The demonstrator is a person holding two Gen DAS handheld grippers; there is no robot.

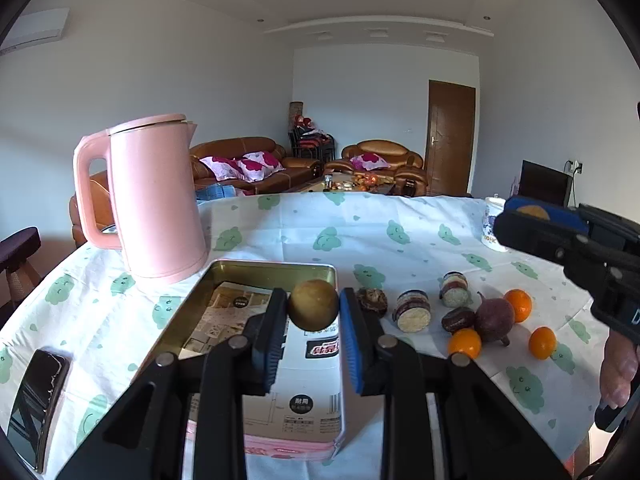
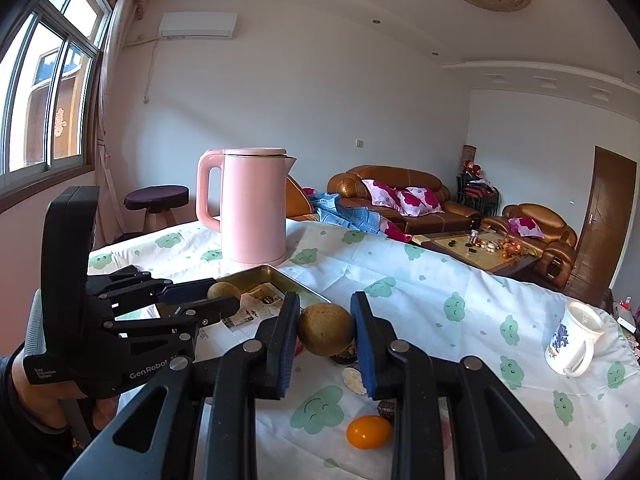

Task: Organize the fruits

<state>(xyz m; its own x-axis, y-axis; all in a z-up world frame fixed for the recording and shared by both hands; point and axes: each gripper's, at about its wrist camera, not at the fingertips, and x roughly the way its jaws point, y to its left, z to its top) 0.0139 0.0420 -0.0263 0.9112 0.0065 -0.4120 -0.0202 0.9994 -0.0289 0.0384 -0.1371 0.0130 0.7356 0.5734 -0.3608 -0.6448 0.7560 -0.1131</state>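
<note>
A: Where are the two fruits sitting right now?

B: Each tool is carrying one. The left tool (image 1: 313, 312) is clamping a round brown fruit (image 1: 313, 305) between its blue pads, hanging over the near right edge of the tin tray (image 1: 276, 270). The right tool (image 2: 325, 330) is clamping a second brown fruit (image 2: 326, 329) the same way, above the desk (image 2: 400, 268) and just right of the tray, with the loose fruits below it.

A: How are they likely to be handling?

B: I'm judging them light, with a firm, dull, slightly rough rind, so they aren't looking slippery. They may be thin-shelled, so I'm guessing a hard squeeze could crack them. The pads are gripping across the widest part, at the equator, which looks like the right place on a ball like this.

A: Is either one pointing any particular way?

B: Not really. Both are looking close to spherical, so I'm not finding a long axis, and I can't make out a stem end on either.

A: What's waiting on the desk?

B: Three small oranges (image 1: 518, 305), a purple passion fruit (image 1: 495, 319) with its stem pointing up and left, and some dark dried pieces beside it. The pink kettle (image 1: 154, 196) is standing behind the tray.
</note>
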